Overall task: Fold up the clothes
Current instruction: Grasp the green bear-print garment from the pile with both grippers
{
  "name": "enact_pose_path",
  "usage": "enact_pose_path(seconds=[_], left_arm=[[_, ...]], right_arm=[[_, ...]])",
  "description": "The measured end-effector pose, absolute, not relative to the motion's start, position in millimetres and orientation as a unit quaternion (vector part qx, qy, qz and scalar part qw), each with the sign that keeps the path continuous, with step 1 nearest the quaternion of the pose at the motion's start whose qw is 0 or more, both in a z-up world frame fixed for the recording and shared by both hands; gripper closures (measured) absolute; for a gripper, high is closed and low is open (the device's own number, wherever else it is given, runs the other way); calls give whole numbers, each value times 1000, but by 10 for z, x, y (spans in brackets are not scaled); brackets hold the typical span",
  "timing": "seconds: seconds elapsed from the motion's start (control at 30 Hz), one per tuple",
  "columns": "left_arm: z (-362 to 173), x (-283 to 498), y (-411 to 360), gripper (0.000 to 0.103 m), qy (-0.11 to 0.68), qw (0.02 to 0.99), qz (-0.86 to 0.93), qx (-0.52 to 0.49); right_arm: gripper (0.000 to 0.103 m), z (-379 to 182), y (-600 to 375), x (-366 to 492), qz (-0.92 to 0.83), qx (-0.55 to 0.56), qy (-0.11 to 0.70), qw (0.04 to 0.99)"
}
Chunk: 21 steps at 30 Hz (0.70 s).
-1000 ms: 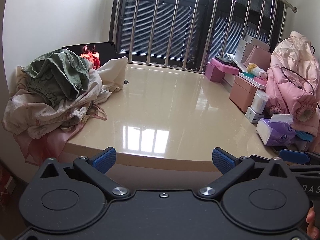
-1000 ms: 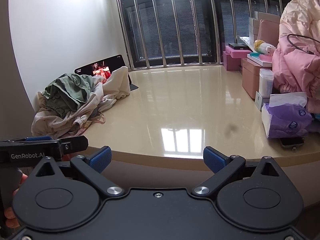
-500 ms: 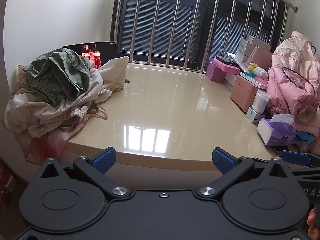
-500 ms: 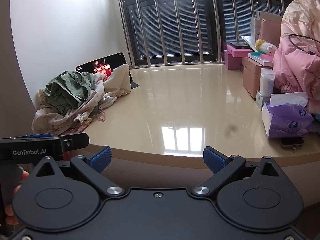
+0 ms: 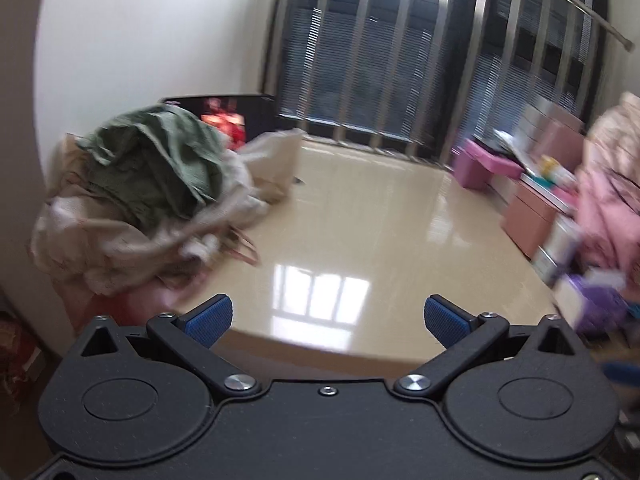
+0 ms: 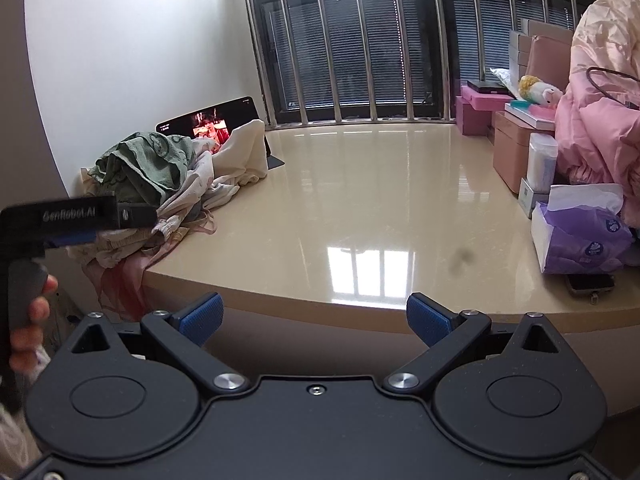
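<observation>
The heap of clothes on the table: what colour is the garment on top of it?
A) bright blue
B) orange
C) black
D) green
D: a crumpled green garment lies on top of the heap of clothes, with cream and pale pink fabric under and beside it, at the left end of the table; both wrist views show this.

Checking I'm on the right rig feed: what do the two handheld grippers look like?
Both are matte black plastic with two round discs on the body, silver pivot screws and ribbed blue finger pads: left gripper, right gripper. In the right wrist view the left unit's side bar carries white "GenRobot.AI" lettering. No cables or sleeves show.
</observation>
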<state>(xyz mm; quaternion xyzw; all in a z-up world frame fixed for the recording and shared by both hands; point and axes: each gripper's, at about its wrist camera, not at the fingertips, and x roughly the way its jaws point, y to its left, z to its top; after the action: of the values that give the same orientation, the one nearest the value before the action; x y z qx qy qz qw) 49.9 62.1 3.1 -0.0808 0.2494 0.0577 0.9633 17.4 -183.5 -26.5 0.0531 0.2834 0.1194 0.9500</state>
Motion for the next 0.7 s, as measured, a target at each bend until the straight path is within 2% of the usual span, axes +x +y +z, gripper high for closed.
enact_pose_path(seconds=[0.17,0.27,0.5,0.7], left_arm=[[236,1252,1190,0,224,952,197,-73],[298,1701,1434,0,236,936,245,-86],[305,2073,1633,0,241,930,268,-76],[252,2289,1782,0,259,924,278,-55]], right_arm=[[3,-274,-1744,207,130,41,290,947],[3,-272,-1650,231,142,26,290,946],[3,-91,-1447,374,170,-16,250,953],[3,93,-983,823,253,-57,193,946]])
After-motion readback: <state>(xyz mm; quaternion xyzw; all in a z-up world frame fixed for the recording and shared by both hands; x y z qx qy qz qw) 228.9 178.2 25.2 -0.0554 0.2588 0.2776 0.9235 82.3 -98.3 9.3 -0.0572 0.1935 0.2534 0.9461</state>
